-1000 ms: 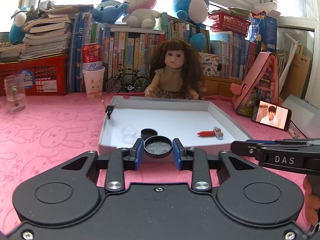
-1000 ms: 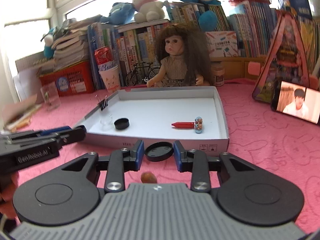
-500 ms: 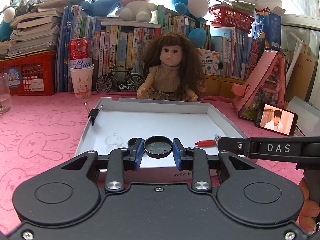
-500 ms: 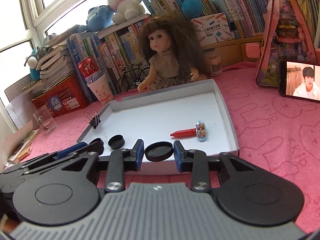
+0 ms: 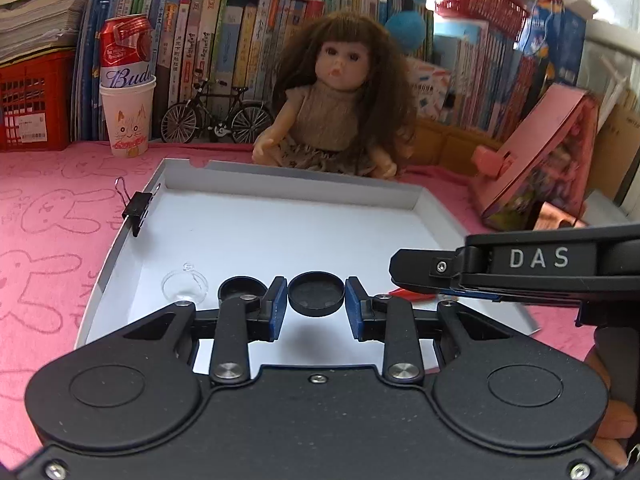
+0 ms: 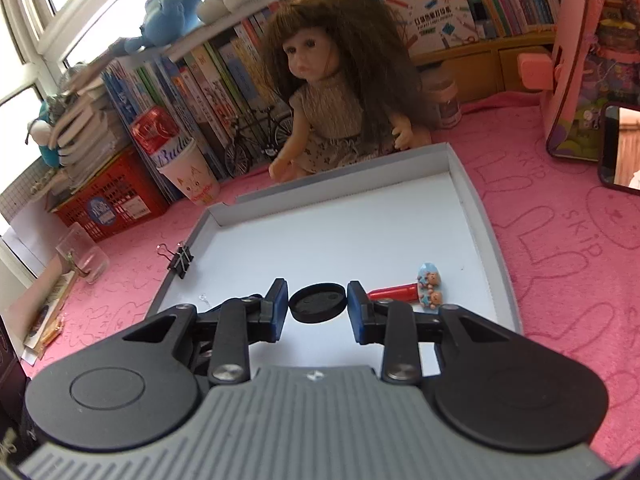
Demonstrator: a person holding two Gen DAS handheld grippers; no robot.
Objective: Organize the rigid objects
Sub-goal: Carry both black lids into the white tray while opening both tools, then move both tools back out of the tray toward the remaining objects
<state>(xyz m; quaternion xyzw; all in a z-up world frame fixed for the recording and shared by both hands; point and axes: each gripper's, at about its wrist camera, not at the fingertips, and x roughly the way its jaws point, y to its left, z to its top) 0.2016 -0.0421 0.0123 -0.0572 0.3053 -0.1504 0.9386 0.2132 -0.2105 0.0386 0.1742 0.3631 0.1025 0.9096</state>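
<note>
My left gripper (image 5: 316, 295) is shut on a round black lid (image 5: 316, 294) and holds it above the near part of the white tray (image 5: 280, 176). My right gripper (image 6: 317, 303) is shut on a second black lid (image 6: 317, 302), also over the tray (image 6: 486, 236). In the tray lie another black lid (image 5: 242, 287), a clear round piece (image 5: 185, 286), and a red stick with a bear charm (image 6: 428, 288). A black binder clip (image 5: 137, 210) grips the tray's left wall. The right gripper's arm (image 5: 520, 264) crosses the left wrist view.
A doll (image 5: 340, 108) sits behind the tray. A paper cup with a red can (image 5: 128, 120), a toy bicycle (image 5: 218, 116), a red crate (image 5: 32, 104) and books line the back. A pink house toy (image 5: 548, 160) and a phone (image 6: 620, 148) stand at the right. A glass (image 6: 82, 254) lies at the left.
Both grippers have moved forward and up over the tray, each carrying its black lid. The right gripper tilted downward toward the tray floor.
</note>
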